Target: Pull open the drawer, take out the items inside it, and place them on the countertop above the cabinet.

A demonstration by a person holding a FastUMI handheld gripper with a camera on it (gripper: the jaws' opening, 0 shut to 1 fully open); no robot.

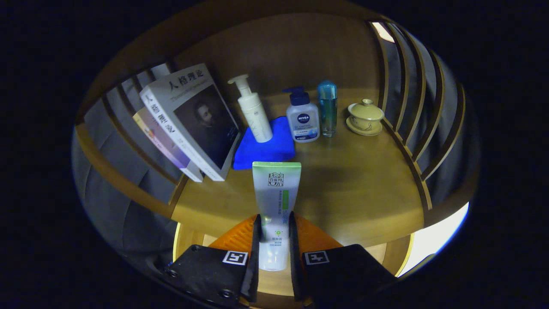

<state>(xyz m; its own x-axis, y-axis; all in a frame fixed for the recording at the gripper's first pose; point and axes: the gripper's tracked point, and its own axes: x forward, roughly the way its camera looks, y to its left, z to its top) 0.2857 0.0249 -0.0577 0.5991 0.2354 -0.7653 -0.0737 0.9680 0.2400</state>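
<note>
A white and green tube (pixel 276 193) stands upright between my fingers, its flat crimped end up and its cap end down near the front edge of the wooden countertop (pixel 356 189). My gripper (pixel 274 240) is shut on the tube, both black pads pressing its lower sides. Beyond it on the countertop lie a blue cloth (pixel 266 148), a white pump bottle (pixel 254 110) standing on the cloth, a white bottle with a dark blue pump (pixel 302 118) and a slim blue bottle (pixel 327 108). The drawer is hidden below.
Leaning books (pixel 193 122) stand at the left of the countertop against a slatted wooden rail. A small lidded yellow cup on a saucer (pixel 365 117) sits at the back right beside another slatted rail (pixel 407 107). A wooden back panel closes the rear.
</note>
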